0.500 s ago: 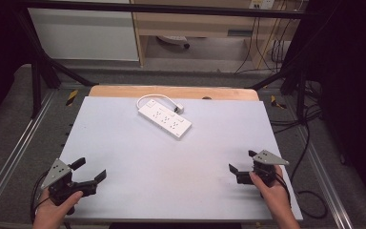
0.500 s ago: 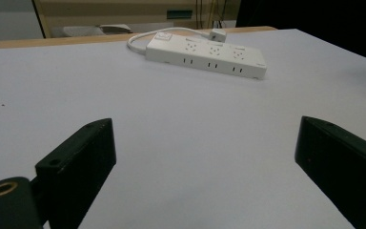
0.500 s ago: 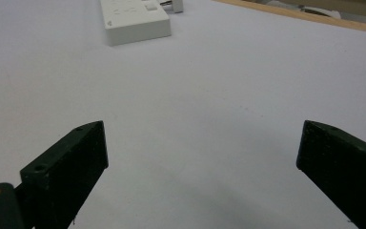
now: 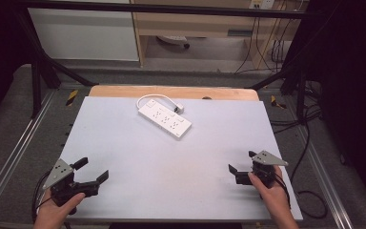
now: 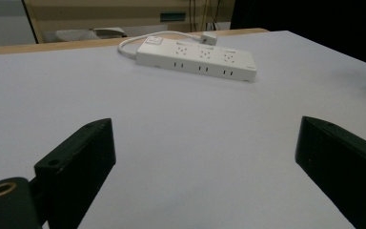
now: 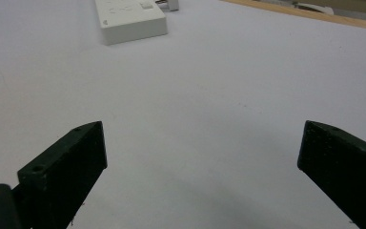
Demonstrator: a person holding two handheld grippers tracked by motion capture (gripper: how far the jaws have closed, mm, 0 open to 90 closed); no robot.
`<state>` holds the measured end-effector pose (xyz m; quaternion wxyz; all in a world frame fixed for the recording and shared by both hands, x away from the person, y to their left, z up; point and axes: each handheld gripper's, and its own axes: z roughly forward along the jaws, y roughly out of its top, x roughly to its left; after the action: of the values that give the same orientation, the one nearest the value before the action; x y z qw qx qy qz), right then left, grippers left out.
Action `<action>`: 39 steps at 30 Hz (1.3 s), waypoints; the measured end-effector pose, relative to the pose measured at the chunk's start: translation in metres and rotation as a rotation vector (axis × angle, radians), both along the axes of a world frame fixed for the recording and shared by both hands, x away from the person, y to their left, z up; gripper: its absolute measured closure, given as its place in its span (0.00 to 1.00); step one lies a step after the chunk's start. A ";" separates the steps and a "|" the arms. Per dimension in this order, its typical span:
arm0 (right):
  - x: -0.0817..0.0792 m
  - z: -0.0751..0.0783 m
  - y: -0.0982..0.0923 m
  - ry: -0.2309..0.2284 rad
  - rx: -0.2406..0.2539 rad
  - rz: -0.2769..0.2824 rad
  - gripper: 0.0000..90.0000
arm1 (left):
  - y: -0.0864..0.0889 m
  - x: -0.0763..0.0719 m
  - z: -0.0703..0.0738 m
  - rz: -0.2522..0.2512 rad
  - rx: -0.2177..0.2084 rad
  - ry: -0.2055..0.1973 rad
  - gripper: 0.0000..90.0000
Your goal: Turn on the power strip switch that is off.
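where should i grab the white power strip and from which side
Across the long body of the power strip, from above, jaws on its two long side edges: it lies flat and diagonal, narrow across. Keep off the corded end. Both the left tool and right tool stand open.

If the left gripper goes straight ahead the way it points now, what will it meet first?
Probably the power strip. The left gripper is open, nothing between its jaws, with bare table ahead until the strip; depth is hard to judge.

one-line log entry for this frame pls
left gripper: open, empty, near-left of table | right gripper: open, empty, near-right | power strip: far centre, untouched, cord looped
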<state>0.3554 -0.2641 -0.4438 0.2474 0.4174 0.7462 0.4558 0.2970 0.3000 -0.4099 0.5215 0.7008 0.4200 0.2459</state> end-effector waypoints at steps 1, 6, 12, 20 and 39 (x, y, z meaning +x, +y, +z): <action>0.000 0.000 0.000 0.000 0.001 -0.002 0.03 | -0.001 0.000 0.000 0.002 -0.002 0.003 0.07; -0.002 0.001 0.002 -0.004 0.005 0.001 0.03 | -0.008 0.002 0.006 0.004 0.016 0.002 0.07; -0.002 0.001 0.004 -0.008 0.001 0.009 0.03 | -0.015 0.013 0.014 0.000 0.010 0.015 0.08; -0.003 0.001 0.008 -0.009 -0.016 0.023 0.03 | -0.031 0.039 0.022 -0.001 0.024 0.016 0.08; -0.005 0.000 0.012 -0.006 -0.022 0.035 0.03 | -0.069 0.079 0.033 -0.043 0.035 0.022 0.08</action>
<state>0.3506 -0.2526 -0.4433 0.2463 0.4000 0.7577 0.4530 0.3761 0.2312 -0.3770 0.5098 0.7214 0.4060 0.2343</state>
